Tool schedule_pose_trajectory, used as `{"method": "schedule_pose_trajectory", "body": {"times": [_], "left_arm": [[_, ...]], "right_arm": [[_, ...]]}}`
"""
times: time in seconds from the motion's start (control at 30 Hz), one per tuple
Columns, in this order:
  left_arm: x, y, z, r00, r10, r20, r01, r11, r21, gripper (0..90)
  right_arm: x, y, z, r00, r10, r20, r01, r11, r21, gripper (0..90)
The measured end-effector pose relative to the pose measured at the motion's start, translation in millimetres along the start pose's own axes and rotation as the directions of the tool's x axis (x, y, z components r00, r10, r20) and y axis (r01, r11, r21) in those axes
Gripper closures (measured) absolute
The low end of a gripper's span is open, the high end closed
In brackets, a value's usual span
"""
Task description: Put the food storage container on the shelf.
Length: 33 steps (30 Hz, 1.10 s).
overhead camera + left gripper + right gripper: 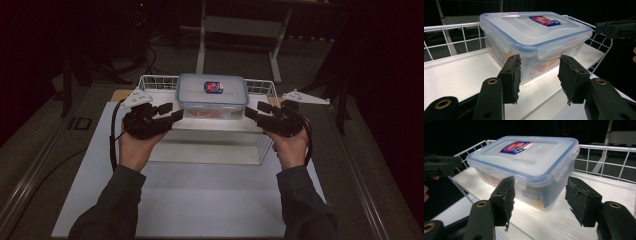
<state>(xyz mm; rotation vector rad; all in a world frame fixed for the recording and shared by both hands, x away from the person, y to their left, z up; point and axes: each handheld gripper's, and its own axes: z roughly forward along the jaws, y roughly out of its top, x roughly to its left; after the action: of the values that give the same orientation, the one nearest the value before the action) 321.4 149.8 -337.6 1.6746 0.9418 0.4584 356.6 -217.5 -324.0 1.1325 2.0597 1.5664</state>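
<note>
A clear lidded container (pixel 212 96) sits in a white wire basket (pixel 260 145) at twelve o'clock on the bench (pixel 190 200). The left gripper (pixel 173 112) flanks it at nine o'clock, the right gripper (pixel 252 110) at three; both sets of fingers stand apart, holding nothing.

Clear plastic food container (pixel 212 96) with blue-sealed, clip-locked lid and red-blue label, closed, upright, standing on the white shelf of a wire basket (pixel 260 88); coloured contents dimly visible inside.

Box (pixel 534 37) clear glossy plastic w/ smooth lid; basket (pixel 451 37) white-coated wire; jaw pads rough, matt black.
</note>
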Motion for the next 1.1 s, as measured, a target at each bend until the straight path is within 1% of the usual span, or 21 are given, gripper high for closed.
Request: {"method": "schedule_pose_trajectory", "body": {"times": [0.1,0.2,0.23,0.27,0.33,0.37,0.4,0.43,0.47,0.5,0.53,0.6,0.67,0.73,0.83,0.93,1.0,1.1], "left_arm": [[-1.7,-1.8,-2.9,1.0,0.007,0.0,-0.007,1.0,-0.006,51.4],[-5.3,-6.4,-8.0,0.9989,0.046,-0.007,-0.046,0.9989,0.007,51.4],[-5.3,-6.4,-8.0,0.9989,0.046,-0.007,-0.046,0.9989,0.007,51.2],[-7.3,-8.9,-9.7,0.9981,0.061,-0.005,-0.061,0.998,0.016,51.0],[-8.9,-11.8,-11.4,0.9972,0.075,0.001,-0.075,0.9968,0.026,50.9],[-8.9,-11.8,-11.4,0.9972,0.075,0.001,-0.075,0.9968,0.026,50.8],[-10.1,-15.3,-12.8,0.9961,0.088,0.003,-0.088,0.9954,0.038,50.6],[-10.7,-17.4,-13.8,0.9958,0.091,0.004,-0.091,0.995,0.041,50.4],[-10.7,-17.4,-13.8,0.9958,0.091,0.004,-0.091,0.995,0.041,50.3],[-11.4,-21.7,-15.4,0.9955,0.094,0.006,-0.094,0.9945,0.045,50.3],[-11.5,-24.5,-16.2,0.9953,0.097,0.007,-0.097,0.9941,0.05,50.0],[-11.9,-30.6,-17.9,0.9946,0.103,0.005,-0.103,0.993,0.058,50.0],[-12.0,-37.3,-19.7,0.9939,0.111,0.005,-0.111,0.9915,0.069,49.9],[-12.0,-45.2,-22.3,0.9931,0.117,0.005,-0.117,0.9902,0.076,49.6],[-11.6,-58.6,-26.4,0.9923,0.124,0.009,-0.124,0.988,0.091,49.2],[-10.9,-71.0,-30.9,0.991,0.134,0.003,-0.133,0.9854,0.106,48.6],[-9.8,-78.6,-34.5,0.9906,0.137,0.002,-0.136,0.9851,0.105,48.1],[-7.1,-90.7,-41.1,0.9887,0.15,-0.007,-0.148,0.9828,0.11,47.5]], "right_arm": [[6.2,-2.0,-4.3,0.9988,-0.049,0.006,0.049,0.999,0.015,40.1],[13.2,-6.3,-7.5,0.9941,-0.108,0.008,0.108,0.994,0.037,40.3],[15.2,-8.1,-8.2,0.9925,-0.123,0.003,0.122,0.991,0.045,40.3],[17.6,-10.4,-8.9,0.99,-0.141,0.001,0.141,0.989,0.052,40.3],[20.8,-13.6,-9.8,0.9862,-0.166,0.0,0.165,0.984,0.066,40.2],[22.3,-15.5,-10.2,0.9849,-0.173,-0.003,0.173,0.982,0.073,40.2],[23.5,-17.3,-10.5,0.9831,-0.183,-0.007,0.183,0.98,0.08,40.1],[24.8,-19.3,-10.7,0.9813,-0.192,-0.011,0.192,0.977,0.09,40.1],[24.8,-19.3,-10.7,0.9813,-0.192,-0.011,0.192,0.977,0.09,40.1],[26.1,-21.5,-10.7,0.9792,-0.203,-0.012,0.203,0.974,0.097,39.5],[28.3,-25.8,-10.7,0.9744,-0.225,-0.013,0.225,0.967,0.118,39.1],[30.4,-31.6,-10.5,0.9673,-0.253,-0.013,0.253,0.958,0.139,38.6],[32.9,-38.8,-10.7,0.9574,-0.289,-0.011,0.286,0.944,0.166,37.8],[34.6,-44.9,-11.5,0.951,-0.309,-0.018,0.307,0.935,0.179,37.6],[35.5,-55.0,-14.3,0.9442,-0.328,-0.028,0.327,0.925,0.194,37.2],[33.5,-65.3,-18.6,0.9448,-0.327,-0.026,0.325,0.924,0.201,37.0],[30.9,-72.9,-22.3,0.9459,-0.324,-0.02,0.321,0.924,0.206,36.8],[24.7,-85.9,-29.3,0.9485,-0.317,-0.005,0.311,0.929,0.2,36.8]]}}
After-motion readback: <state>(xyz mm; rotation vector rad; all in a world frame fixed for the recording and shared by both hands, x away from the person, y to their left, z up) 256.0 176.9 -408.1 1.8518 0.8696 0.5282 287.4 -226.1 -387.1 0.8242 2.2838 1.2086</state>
